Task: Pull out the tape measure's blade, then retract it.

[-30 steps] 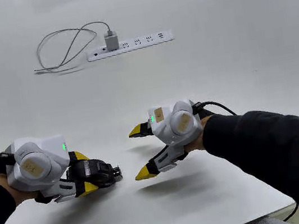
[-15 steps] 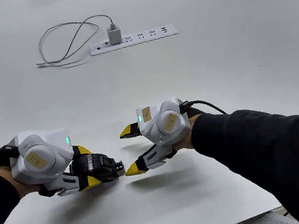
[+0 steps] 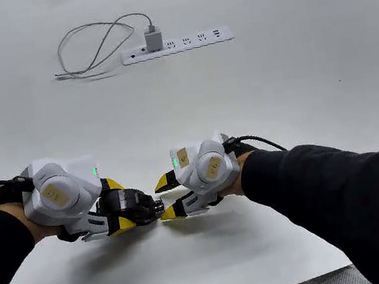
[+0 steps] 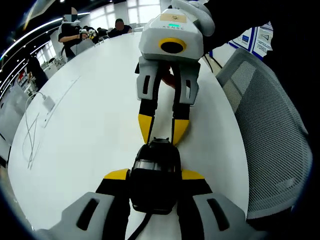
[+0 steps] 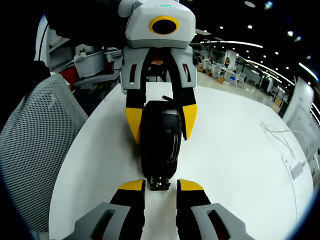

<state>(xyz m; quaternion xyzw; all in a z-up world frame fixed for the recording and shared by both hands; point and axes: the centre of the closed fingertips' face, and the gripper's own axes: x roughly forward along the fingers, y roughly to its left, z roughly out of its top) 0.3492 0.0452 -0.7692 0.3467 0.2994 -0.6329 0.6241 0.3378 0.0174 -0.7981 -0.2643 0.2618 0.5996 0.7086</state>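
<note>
tape measure (image 5: 160,137) clamped in left claw (image 4: 155,176)

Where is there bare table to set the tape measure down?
Bare table: the band between the power strip and the left gripper and right gripper, plus right of the strip. Crowded: the near edge, where both meet at the tape measure, and the cable loop left of the strip.

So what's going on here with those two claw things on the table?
A person is working two hand-held grippers over a white table. The left gripper is clamped on a black tape measure. The right gripper faces it, with its jaws open on either side of the blade's end hook and not yet pinching it. The hook sits right at the case, so no blade has been drawn out.
</note>
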